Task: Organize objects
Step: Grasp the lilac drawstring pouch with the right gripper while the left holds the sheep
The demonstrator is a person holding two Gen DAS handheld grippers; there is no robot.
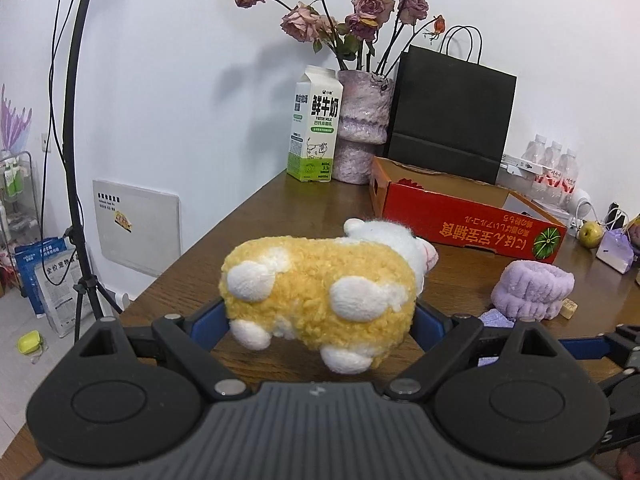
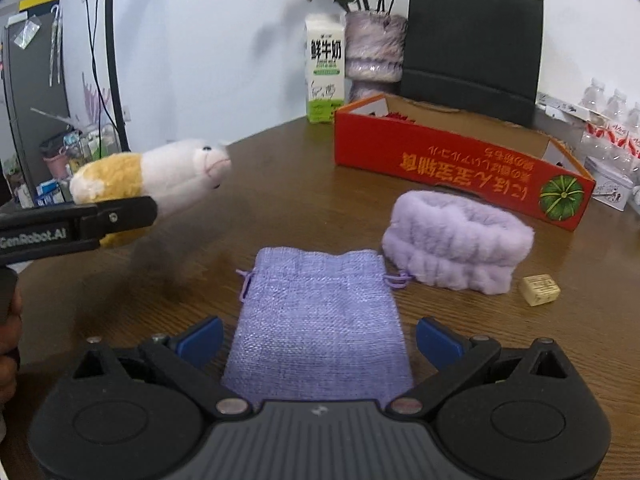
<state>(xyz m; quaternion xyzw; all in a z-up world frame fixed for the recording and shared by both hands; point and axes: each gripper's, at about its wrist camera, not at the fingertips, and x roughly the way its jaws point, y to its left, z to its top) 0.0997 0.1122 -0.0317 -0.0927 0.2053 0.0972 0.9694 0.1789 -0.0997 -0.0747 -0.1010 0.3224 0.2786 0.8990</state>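
Note:
My left gripper (image 1: 320,322) is shut on a yellow and white plush cow (image 1: 320,288) and holds it above the wooden table (image 1: 312,208). The cow also shows at the left of the right wrist view (image 2: 160,178), held by the left gripper's black finger. My right gripper (image 2: 319,342) is open, its blue pads on either side of a flat lilac drawstring pouch (image 2: 318,320) lying on the table. A fluffy lilac headband (image 2: 456,248) lies to the right of the pouch, and also shows in the left wrist view (image 1: 532,290).
An open red cardboard box (image 2: 452,164) stands behind the headband. A small cream cube (image 2: 539,289) lies at the right. A milk carton (image 1: 316,124), a vase of dried roses (image 1: 362,128) and a black paper bag (image 1: 452,116) stand at the back. Water bottles (image 1: 554,172) are far right.

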